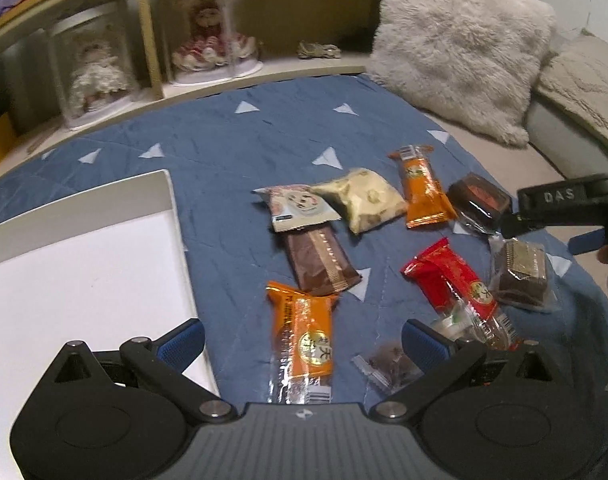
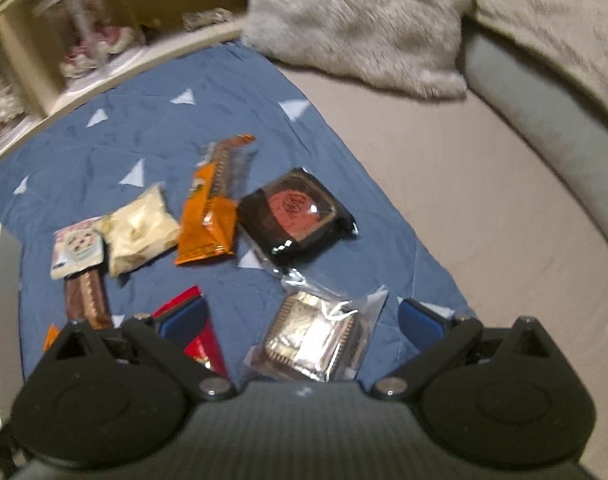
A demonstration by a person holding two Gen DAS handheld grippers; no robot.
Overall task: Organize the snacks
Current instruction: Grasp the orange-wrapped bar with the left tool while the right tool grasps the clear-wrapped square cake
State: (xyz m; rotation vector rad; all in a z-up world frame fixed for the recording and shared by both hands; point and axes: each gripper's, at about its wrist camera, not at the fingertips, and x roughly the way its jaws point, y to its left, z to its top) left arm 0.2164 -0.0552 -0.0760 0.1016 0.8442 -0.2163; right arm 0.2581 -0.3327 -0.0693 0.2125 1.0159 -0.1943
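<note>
Several wrapped snacks lie on a blue quilt [image 1: 232, 148]. My left gripper [image 1: 304, 340] is open over an orange bar [image 1: 304, 340], with a small clear packet [image 1: 388, 368] by its right finger. A brown bar [image 1: 320, 264], a cream pouch [image 1: 362, 198], a second orange pack [image 1: 422, 192] and a red pack [image 1: 452, 280] lie beyond. My right gripper [image 2: 302, 320] is open above a clear-wrapped brown cake [image 2: 312, 340]; it shows at the right edge of the left wrist view [image 1: 512, 228]. A dark cake with a red top [image 2: 296, 208] lies ahead.
A white tray [image 1: 64, 248] sits at the left on the quilt. A wooden shelf [image 1: 264, 76] with dolls in clear cases runs along the back. A fluffy cushion [image 1: 460, 44] and a beige sofa seat [image 2: 484, 220] are on the right.
</note>
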